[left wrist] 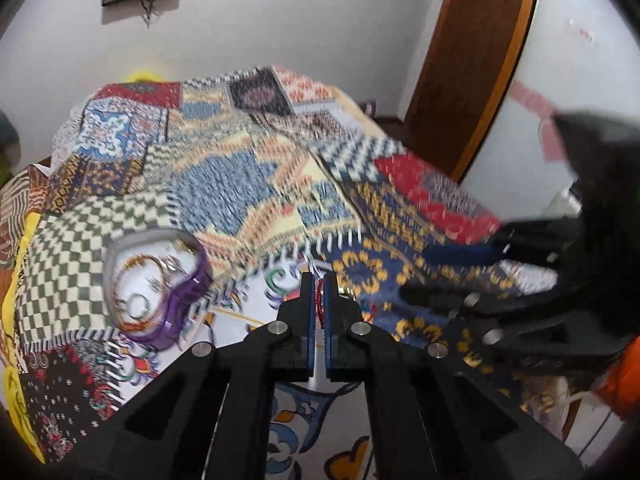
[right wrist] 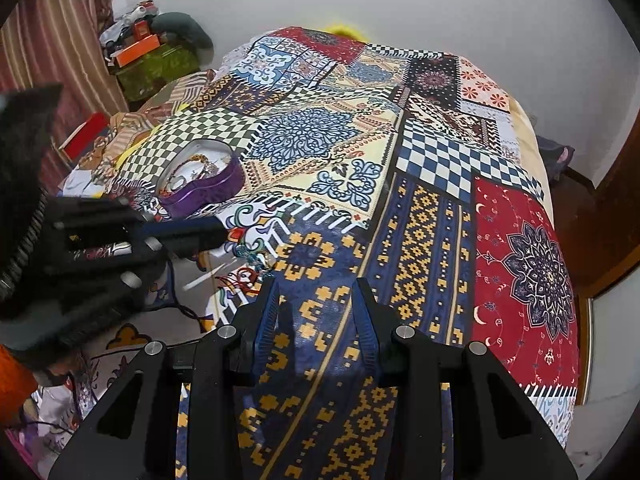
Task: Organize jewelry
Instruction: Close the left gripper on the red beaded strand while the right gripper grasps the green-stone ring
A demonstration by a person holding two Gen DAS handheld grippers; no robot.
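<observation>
In the left wrist view my left gripper (left wrist: 319, 280) is shut on a thin red strand (left wrist: 319, 300), which shows in the slit between the blue pads. It hovers over the patchwork bedspread (left wrist: 248, 184). Left of it sits a purple jewelry box (left wrist: 188, 300), open on top, with several bangles and chains (left wrist: 138, 304) inside. In the right wrist view my right gripper (right wrist: 316, 284) is open over the blue-and-yellow patch with nothing between its fingers. The same view shows the box (right wrist: 212, 192) and the blurred left gripper (right wrist: 218, 234) on the left. My right gripper (left wrist: 416, 270) also shows from the side.
The bedspread (right wrist: 440, 240) covers a bed that drops off at the right. A wooden door (left wrist: 480, 60) stands to the right. Left of the bed are a striped curtain (right wrist: 52, 40), orange boxes on a green chest (right wrist: 160, 64) and a red box (right wrist: 84, 132). A dark cord (right wrist: 180, 304) lies near the left gripper.
</observation>
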